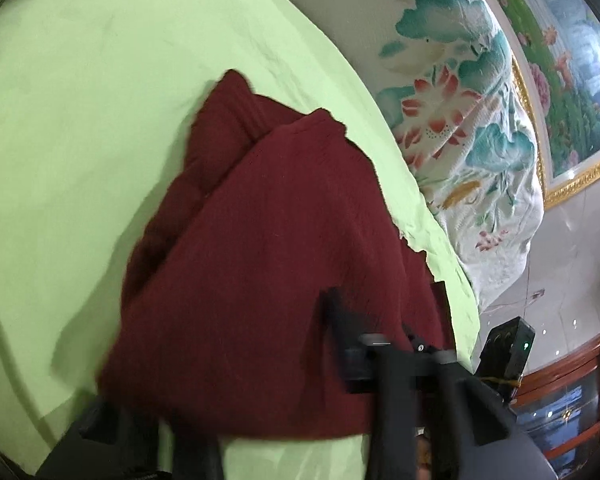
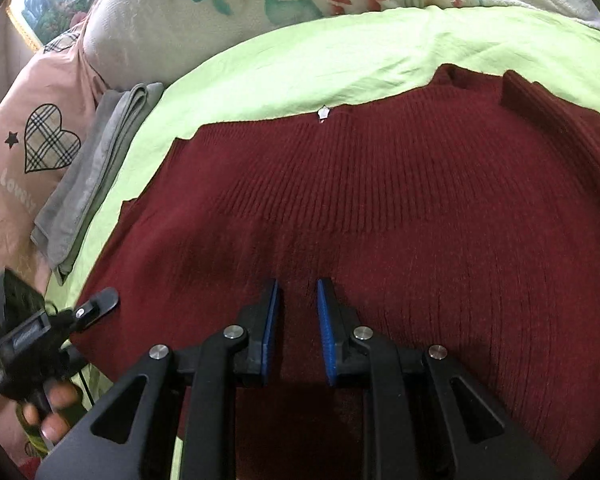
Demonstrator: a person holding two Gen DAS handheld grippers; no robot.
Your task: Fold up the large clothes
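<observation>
Green bedsheet (image 2: 300, 56) w/ maroon sweater (image 2: 380, 208); pink cover (image 2: 40, 92) reads "Lovely".

You have a dark red ribbed-knit sweater (image 2: 380, 208) on a plain light green sheet (image 2: 300, 68). Your right gripper (image 2: 298, 304) is black with blue pads (image 2: 327, 332). Folded cloth (image 2: 88, 176) at the sheet's edge: grey. Quilt (image 1: 460, 120): white, printed with teal leaves and red flowers. Pillow (image 2: 40, 136): pink, plaid heart motif.
</observation>
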